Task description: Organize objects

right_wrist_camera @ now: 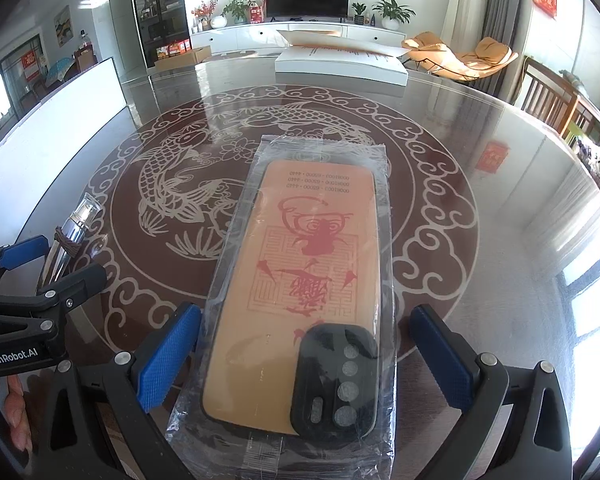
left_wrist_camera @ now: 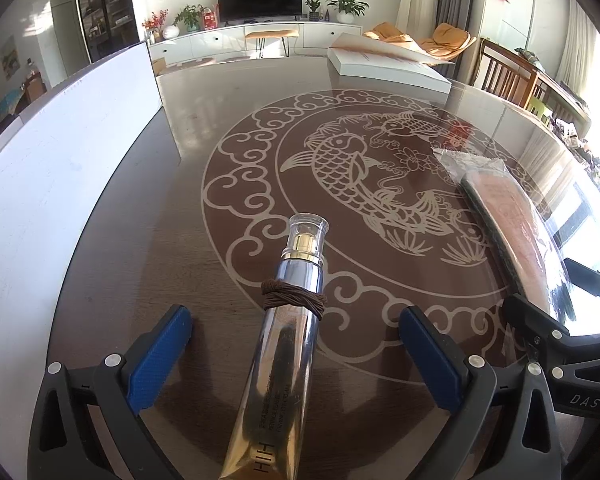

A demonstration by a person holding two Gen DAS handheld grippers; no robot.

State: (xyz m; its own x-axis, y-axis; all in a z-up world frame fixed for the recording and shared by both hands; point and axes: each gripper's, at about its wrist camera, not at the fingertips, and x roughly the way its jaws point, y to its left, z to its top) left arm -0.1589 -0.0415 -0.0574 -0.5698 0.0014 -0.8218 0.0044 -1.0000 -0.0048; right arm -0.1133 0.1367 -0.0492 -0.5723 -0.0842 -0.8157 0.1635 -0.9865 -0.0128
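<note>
Two grippers over glass-topped table [left_wrist_camera: 188,128]. Left gripper [left_wrist_camera: 296,344] jaws spread wide, silver tube [left_wrist_camera: 284,344] with brown hair tie [left_wrist_camera: 294,300] lying between, pads clear of it. Right gripper [right_wrist_camera: 306,354] jaws apart, bagged phone case [right_wrist_camera: 300,280] flat on table between them, untouched.
</note>
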